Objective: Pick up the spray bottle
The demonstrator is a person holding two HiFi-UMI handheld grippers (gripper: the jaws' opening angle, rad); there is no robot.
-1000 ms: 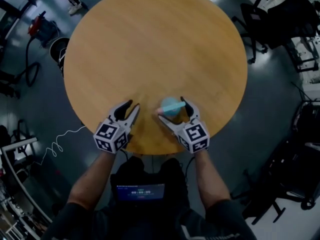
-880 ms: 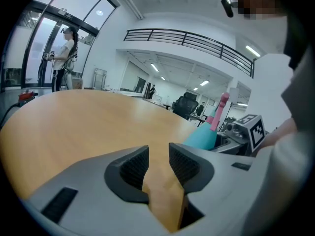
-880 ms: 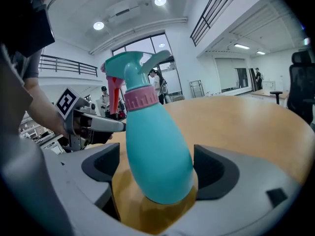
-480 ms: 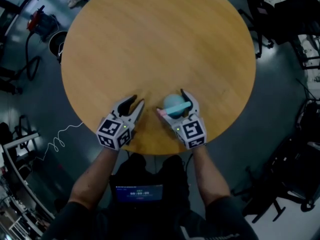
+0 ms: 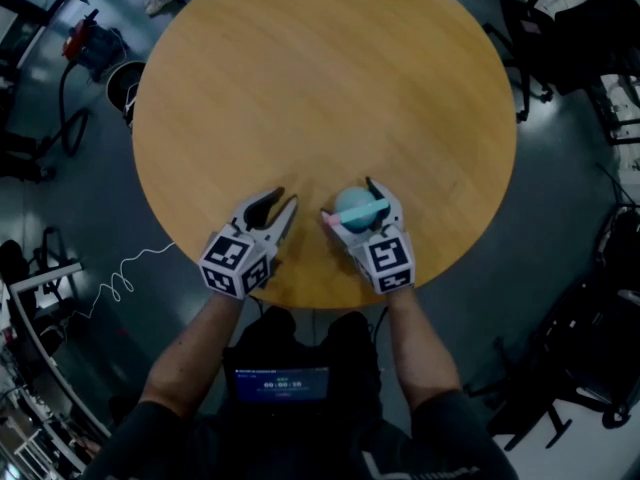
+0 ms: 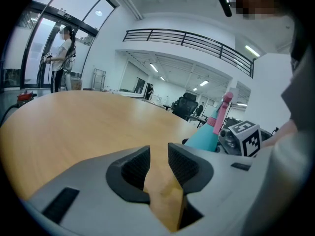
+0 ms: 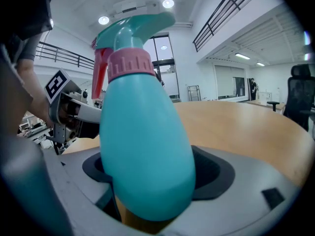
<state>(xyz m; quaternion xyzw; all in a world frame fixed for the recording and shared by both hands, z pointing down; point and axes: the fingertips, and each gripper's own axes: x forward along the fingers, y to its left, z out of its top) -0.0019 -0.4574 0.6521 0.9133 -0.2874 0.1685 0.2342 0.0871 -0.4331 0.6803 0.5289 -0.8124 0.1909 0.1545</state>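
The left tongs [image 5: 283, 200] hover low over the near edge of the round, pale wooden bench [image 5: 320, 78], at the lower left of centre in the head view. Their jaws stand a narrow gap apart and have just been closing a little; in the left gripper view only bare wood shows between them [image 6: 158, 151]. Just right of them stands the teal plastic spray bottle [image 5: 352, 206] with its pink collar [image 7: 129, 63] and pink trigger, upright on the bench. The right tongs [image 5: 350, 200] straddle it, one jaw on each side of its rounded body [image 7: 147, 146]. The jaws sit close against the bottle, but whether their pads press on it cannot be told.
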